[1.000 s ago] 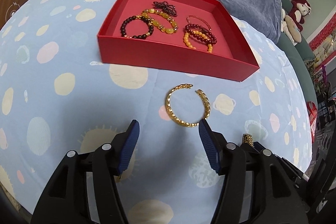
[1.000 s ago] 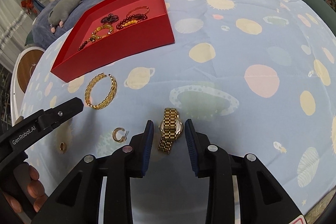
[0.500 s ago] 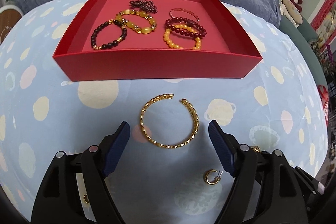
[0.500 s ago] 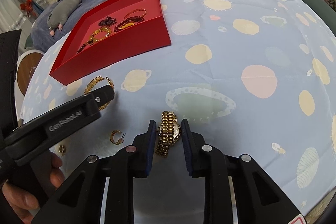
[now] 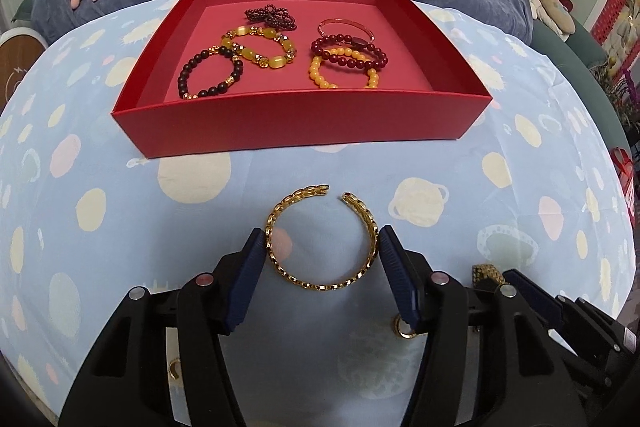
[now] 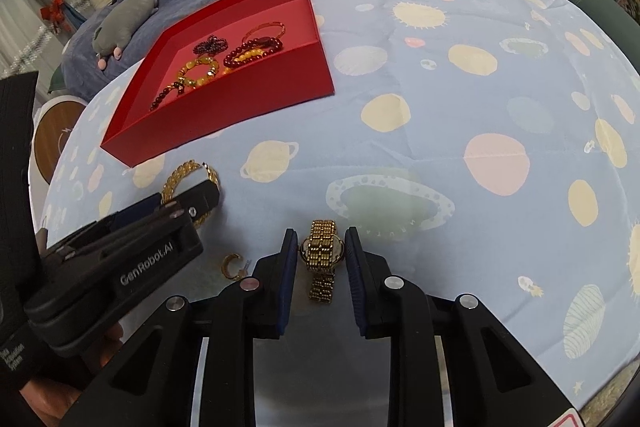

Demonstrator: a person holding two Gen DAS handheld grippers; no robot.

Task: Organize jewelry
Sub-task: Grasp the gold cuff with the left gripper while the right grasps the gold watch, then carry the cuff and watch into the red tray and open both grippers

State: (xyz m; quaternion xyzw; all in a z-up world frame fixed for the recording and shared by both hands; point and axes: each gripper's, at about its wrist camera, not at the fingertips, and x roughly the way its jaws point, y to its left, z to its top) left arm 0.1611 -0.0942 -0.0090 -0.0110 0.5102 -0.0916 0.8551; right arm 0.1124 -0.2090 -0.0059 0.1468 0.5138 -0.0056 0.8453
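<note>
A: What could go wrong here?

B: The left gripper [image 5: 322,253] has its jaws either side of the bangle [image 5: 322,241], which lies flat on the counter just in front of the red box [image 5: 300,125]. They have just been closing and the pads look to be touching its sides. It's an open, springy cuff with its gap facing the box, so a squeeze could flex it and pop it out

A: And the right one?

B: The right gripper [image 6: 321,253] straddles the watch [image 6: 322,253], further from the box than the bangle. Its jaws are narrow but not pinching; a sliver of cloth shows on each side. The loose strap could drag or slip if only the case gets caught

A: How are the hands held?

B: Both point steeply down at the counter, with the left gripper's side crossing the right camera's view. The earring [image 6: 232,265] lies between them, so either could knock it
</note>
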